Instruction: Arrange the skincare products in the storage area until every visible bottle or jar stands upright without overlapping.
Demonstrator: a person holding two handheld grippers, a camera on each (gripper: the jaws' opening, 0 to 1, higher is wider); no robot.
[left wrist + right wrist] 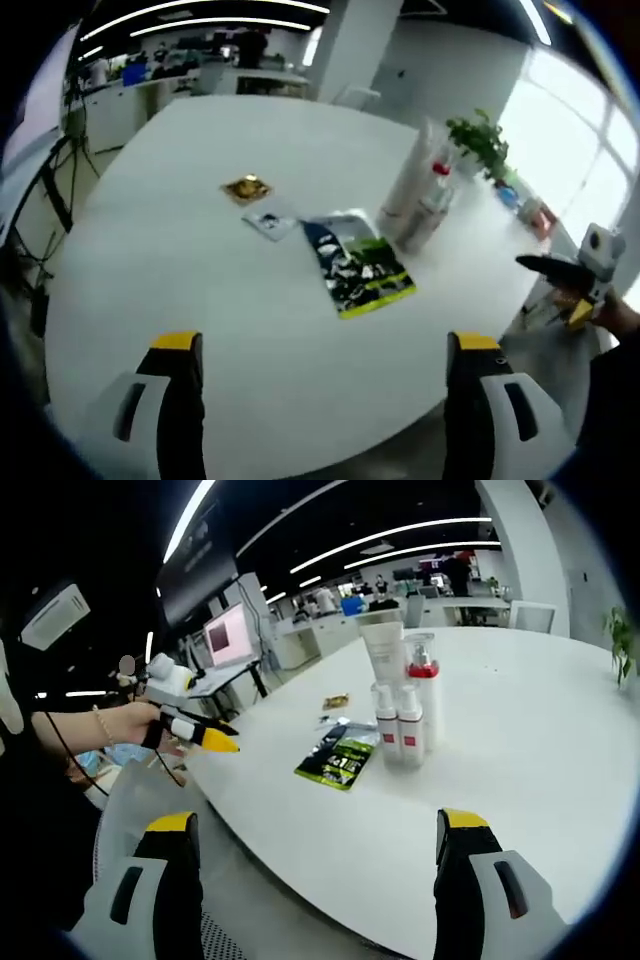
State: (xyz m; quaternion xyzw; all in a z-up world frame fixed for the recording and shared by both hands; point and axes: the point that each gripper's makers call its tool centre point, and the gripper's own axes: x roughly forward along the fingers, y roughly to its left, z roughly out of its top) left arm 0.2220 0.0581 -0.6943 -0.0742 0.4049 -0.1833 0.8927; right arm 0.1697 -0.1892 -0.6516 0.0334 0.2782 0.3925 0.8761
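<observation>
Four skincare containers are seen standing upright in a tight cluster on the white counter [520, 780]: a tall white tube [383, 652] set on its cap, a white pump bottle [424, 702] with a red collar and red label just beside it, and two small white bottles [397, 726] with red labels in front, touching side by side. In the left gripper view the same cluster [420, 195] is seen blurred, near the far right part of the counter [200, 270], and the single bottles cannot be told apart there.

Three flat packets are laid on the counter near the bottles. A dark sachet with a green band [358, 266] is nearest the bottles, a small pale sachet [270, 223] is just beside its far end, and a small gold sachet [246, 187] lies a little apart. In the right gripper view the dark sachet [342, 757] is seen lying left of the small bottles.

Both grippers are held off the counter's edge, well apart from the products. The left gripper [325, 355] is held with its jaws spread wide and nothing between them; the right gripper [322, 830] is likewise released and unloaded. The left gripper is also seen from the side, gripped by a hand [135, 723].
</observation>
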